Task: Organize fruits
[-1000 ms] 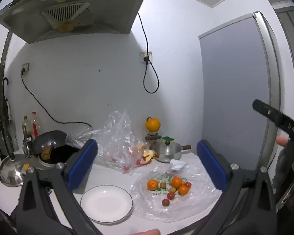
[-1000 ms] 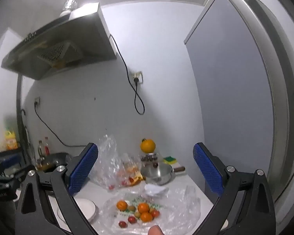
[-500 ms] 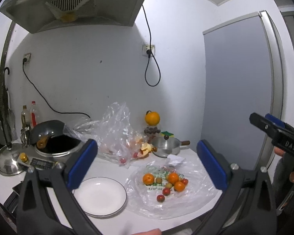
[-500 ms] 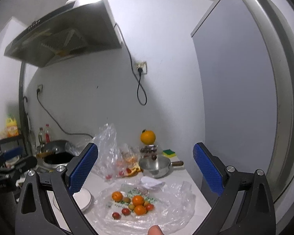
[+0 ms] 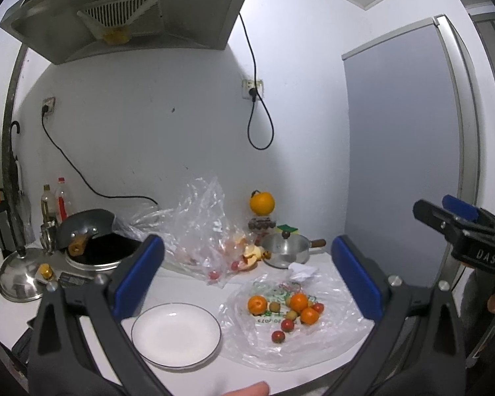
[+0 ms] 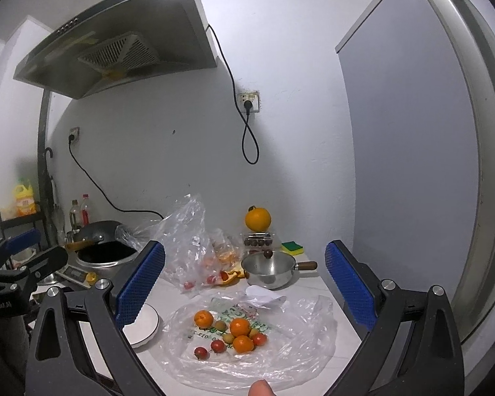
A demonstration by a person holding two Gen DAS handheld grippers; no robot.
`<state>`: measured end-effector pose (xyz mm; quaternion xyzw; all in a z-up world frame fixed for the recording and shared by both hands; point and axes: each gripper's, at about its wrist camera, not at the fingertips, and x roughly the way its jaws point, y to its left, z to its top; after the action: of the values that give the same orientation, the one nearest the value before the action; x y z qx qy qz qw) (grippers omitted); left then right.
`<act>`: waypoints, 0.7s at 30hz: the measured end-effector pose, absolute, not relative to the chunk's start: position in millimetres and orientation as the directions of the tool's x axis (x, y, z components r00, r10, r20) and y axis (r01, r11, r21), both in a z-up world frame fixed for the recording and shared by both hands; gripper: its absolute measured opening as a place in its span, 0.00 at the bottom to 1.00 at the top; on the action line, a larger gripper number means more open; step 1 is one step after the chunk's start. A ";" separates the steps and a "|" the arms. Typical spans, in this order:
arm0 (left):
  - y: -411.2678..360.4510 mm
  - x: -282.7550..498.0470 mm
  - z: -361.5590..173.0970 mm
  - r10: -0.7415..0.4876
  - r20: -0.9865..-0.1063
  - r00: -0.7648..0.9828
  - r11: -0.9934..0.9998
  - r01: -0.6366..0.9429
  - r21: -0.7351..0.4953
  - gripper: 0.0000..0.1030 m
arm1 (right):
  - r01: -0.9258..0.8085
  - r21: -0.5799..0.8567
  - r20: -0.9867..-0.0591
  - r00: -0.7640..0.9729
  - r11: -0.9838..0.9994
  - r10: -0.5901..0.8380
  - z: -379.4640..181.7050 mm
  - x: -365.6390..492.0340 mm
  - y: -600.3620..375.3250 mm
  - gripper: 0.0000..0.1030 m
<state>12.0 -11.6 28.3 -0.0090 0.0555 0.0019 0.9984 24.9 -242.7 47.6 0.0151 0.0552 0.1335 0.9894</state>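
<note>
In the left wrist view the round white plate [image 5: 176, 335] has slid toward 5 o'clock and the small orange and red fruits [image 5: 285, 308] toward 3 o'clock. The right blue-padded gripper [image 5: 458, 218] at 3 o'clock has apparently edged inward.

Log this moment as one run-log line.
left gripper: open, empty | right gripper: open, empty | fruits: on plastic bag | plate: empty
</note>
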 end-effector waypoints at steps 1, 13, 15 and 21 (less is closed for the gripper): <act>-12.3 12.5 29.5 0.004 -0.110 0.994 1.000 -0.006 -0.019 0.99 | -0.264 0.043 -0.106 0.958 0.964 0.267 47.1 25.6 -242.3 0.97; -10.8 20.4 29.5 0.009 -0.130 0.991 0.999 -0.014 -0.033 0.99 | -0.281 0.034 -0.128 0.950 0.959 0.283 40.2 32.6 -239.0 0.97; -9.9 21.2 29.4 0.008 -0.131 0.991 0.999 -0.012 -0.032 0.99 | -0.285 0.033 -0.132 0.949 0.958 0.287 38.8 33.8 -238.0 0.97; -9.9 21.8 28.3 0.005 -0.133 0.991 0.999 -0.010 -0.035 0.99 | -0.295 0.027 -0.140 0.945 0.955 0.296 36.8 35.9 -233.9 0.97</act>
<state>21.8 -9.9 28.3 -0.0176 0.0665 0.0037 0.9976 35.9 -233.9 36.8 0.0030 0.0716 0.1497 0.9861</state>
